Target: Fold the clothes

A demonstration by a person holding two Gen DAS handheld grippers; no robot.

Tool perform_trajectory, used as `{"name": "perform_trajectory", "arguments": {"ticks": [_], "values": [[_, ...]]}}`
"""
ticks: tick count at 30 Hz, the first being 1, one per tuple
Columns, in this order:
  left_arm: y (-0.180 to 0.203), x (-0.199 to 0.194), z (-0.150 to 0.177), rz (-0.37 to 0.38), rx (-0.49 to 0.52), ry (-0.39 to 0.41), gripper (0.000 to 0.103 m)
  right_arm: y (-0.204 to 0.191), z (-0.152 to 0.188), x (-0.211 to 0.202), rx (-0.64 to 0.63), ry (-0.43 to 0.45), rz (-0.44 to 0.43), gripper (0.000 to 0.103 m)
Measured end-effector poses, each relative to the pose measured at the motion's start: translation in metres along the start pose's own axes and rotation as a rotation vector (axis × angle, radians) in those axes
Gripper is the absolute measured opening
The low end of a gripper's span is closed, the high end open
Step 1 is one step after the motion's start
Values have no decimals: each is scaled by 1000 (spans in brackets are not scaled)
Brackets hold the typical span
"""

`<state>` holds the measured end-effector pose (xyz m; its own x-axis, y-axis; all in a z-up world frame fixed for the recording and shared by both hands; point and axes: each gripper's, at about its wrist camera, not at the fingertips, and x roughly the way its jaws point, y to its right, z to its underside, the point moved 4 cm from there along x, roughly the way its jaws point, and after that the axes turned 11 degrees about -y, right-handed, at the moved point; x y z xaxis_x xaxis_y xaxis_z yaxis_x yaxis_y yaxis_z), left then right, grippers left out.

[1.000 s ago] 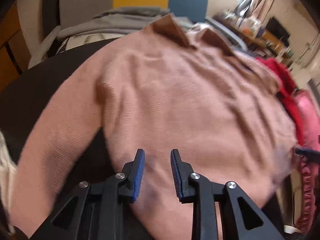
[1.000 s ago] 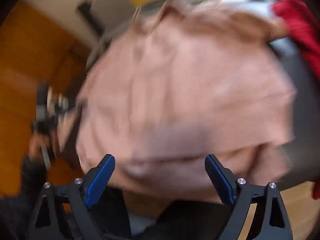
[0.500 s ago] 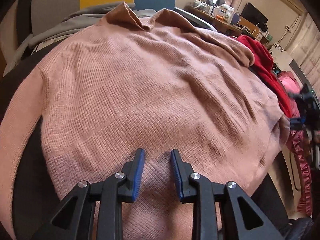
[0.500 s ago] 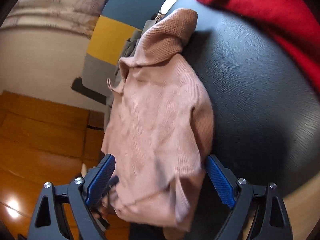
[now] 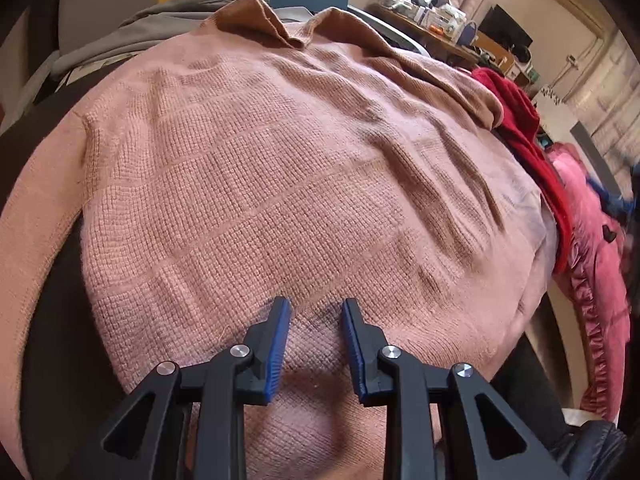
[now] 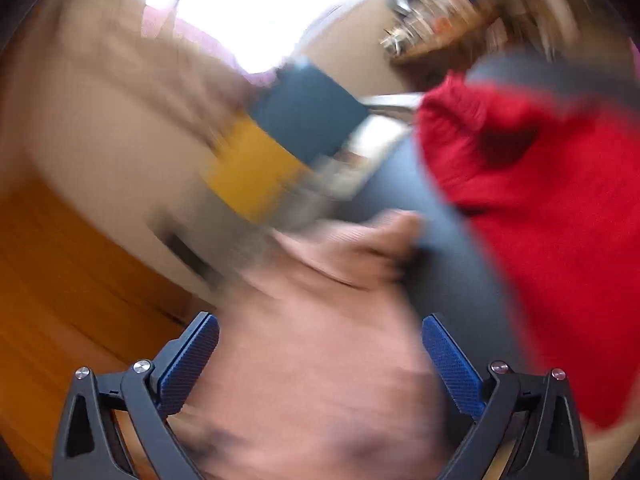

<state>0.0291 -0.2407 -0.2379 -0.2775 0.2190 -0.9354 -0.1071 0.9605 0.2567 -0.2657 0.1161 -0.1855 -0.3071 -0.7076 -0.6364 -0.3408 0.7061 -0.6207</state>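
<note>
1. Black padded surface (image 5: 52, 320): bearing the laundry.
2. Pink knit sweater (image 5: 280, 168): lying spread over that surface, collar at the far end, hem toward the camera, 1 sleeve trailing down the left edge.
3. Red garment (image 6: 552, 208): lying just beside the sweater on the right.
4. Left gripper (image 5: 314, 344): hovering at the hem, fingers parted by a narrow gap, pinching nothing that can be made out.
5. Right gripper (image 6: 320, 364): fingers spread wide over the sweater's edge, gripping nothing; view badly blurred.

Step, as judged: laying out, before the 1st fold. Next move is calling for both claws taking hold along 1 edge.
</note>
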Motion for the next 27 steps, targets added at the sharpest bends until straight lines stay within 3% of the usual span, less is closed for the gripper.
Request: {"name": "perform_trajectory", "arguments": {"ticks": [2, 4, 5, 6, 11, 14, 17, 19, 27], "values": [[2, 1, 0, -1, -2, 10, 27, -9, 14, 0, -120, -67, 216, 99], [4, 1, 1, -10, -2, 21, 27, -18, 27, -2, -239, -133, 433, 59], [4, 1, 2, -15, -2, 26, 27, -23, 33, -3, -295, -165, 532, 23], [5, 1, 3, -19, -2, 31, 27, -25, 37, 5, -297, -182, 508, 16], [18, 2, 8, -78, -3, 80, 27, -39, 51, 47, -331, -262, 413, 16], [26, 3, 11, -120, 13, 121, 27, -46, 58, 75, -391, -317, 468, 16], [29, 3, 18, -81, -3, 135, 28, -36, 62, 76, -384, -347, 533, 17], [35, 6, 23, -63, 7, 130, 28, -27, 64, 72, -367, -362, 572, 17], [-6, -5, 25, -61, 3, 19, 21, -20, 107, 52, -298, -530, 539, 17]]}}
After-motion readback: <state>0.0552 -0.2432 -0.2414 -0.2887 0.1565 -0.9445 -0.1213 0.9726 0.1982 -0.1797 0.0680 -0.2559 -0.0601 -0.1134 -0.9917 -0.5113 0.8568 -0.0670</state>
